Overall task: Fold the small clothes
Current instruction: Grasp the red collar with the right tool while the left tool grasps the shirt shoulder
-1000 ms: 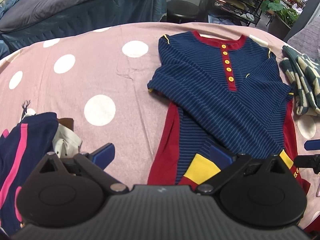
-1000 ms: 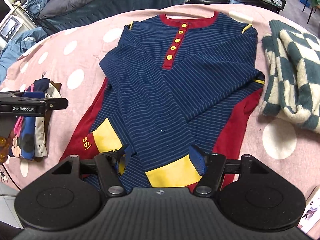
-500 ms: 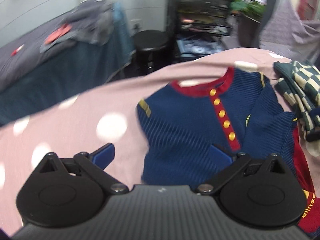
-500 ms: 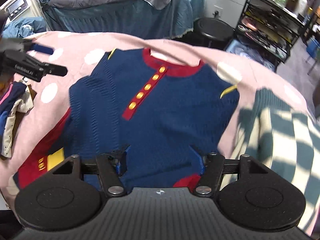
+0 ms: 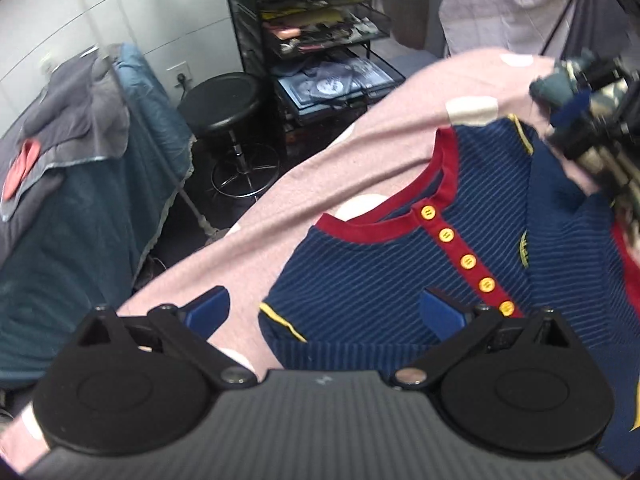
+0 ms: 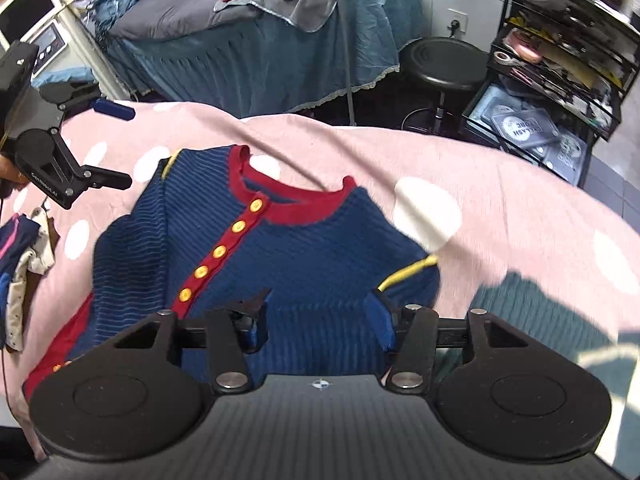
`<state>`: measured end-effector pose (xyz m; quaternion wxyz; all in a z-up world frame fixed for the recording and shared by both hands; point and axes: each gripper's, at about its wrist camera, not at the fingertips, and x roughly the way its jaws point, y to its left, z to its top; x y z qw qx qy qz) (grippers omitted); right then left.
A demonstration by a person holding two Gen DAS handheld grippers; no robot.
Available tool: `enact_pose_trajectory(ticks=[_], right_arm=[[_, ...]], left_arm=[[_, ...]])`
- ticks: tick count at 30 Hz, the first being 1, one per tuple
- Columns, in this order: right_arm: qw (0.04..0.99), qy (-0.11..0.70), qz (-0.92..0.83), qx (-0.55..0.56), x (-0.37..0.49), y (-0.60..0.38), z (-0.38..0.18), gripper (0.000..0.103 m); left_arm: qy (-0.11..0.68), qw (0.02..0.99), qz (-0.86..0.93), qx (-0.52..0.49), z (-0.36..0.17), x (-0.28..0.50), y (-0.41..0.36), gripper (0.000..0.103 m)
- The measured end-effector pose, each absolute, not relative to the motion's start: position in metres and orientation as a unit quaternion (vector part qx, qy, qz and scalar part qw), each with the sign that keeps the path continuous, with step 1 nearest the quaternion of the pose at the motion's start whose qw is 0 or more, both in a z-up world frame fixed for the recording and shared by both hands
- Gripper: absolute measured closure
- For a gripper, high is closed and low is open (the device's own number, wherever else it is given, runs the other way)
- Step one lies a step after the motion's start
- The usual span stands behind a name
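A navy striped top (image 5: 384,280) with a red collar and yellow buttons lies flat on the pink polka-dot bedspread (image 5: 320,168); it also shows in the right wrist view (image 6: 312,256). My left gripper (image 5: 324,312) is open and empty, hovering over the top's left shoulder. My right gripper (image 6: 316,320) is open and empty, over the top's right shoulder. The left gripper also shows in the right wrist view (image 6: 108,144), and the right gripper in the left wrist view (image 5: 576,120).
A green checked knit (image 6: 532,312) lies to the right of the top. A pile of folded clothes (image 6: 24,256) sits at the left. Beyond the bed stand a black stool (image 6: 444,64), a wire shelf rack (image 6: 560,52) and a blue-covered table (image 6: 256,40).
Both grippers have moved forward from the hem and sleeve cuffs up to the shoulders near the collar. Both stayed open and empty.
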<state>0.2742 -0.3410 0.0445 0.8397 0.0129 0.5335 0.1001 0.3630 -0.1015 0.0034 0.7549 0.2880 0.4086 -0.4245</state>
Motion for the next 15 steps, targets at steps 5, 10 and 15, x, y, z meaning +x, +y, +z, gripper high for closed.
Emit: enact_pose_trajectory(ticks=[5,10,15], right_arm=[[0.836,0.534,0.125,-0.01,0.303,-0.345,0.034,0.02],[0.832,0.539,0.132,-0.027,0.327,-0.346,0.022,0.021],[0.831,0.537,0.139,-0.046,0.341,-0.346,0.016,0.022]], left_arm=[[0.427,0.759,-0.44,0.218,-0.003,0.393,-0.109,0.0],[0.439,0.753,-0.432,0.231,-0.014,0.417,-0.127,0.0],[0.447,0.719,-0.467,0.255,-0.028,0.428,-0.142,0.001]])
